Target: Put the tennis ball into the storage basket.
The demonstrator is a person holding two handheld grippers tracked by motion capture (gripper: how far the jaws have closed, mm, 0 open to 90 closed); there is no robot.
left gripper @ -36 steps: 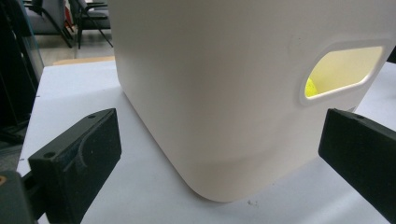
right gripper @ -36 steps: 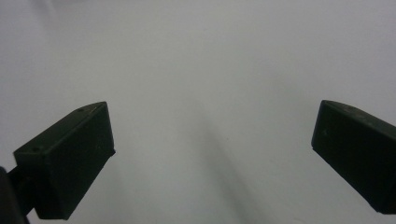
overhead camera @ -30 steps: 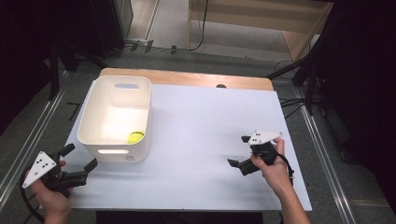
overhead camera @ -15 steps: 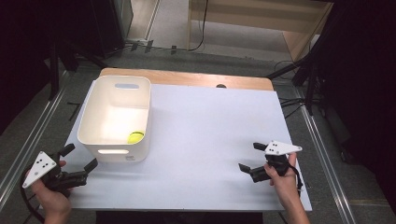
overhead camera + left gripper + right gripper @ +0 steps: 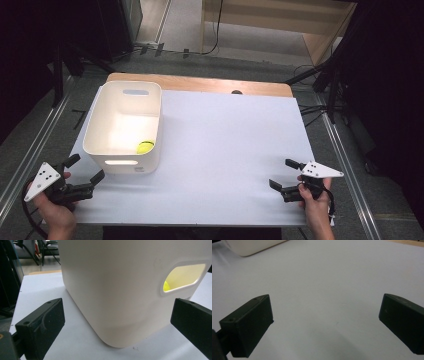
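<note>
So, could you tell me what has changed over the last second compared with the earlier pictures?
The right gripper has drawn back toward the person's edge of the table and a little outward, its jaws open and empty throughout. Nothing was grasped or released. The left gripper stays open by the near corner of the white bin, and the yellow ball still lies inside the bin.
</note>
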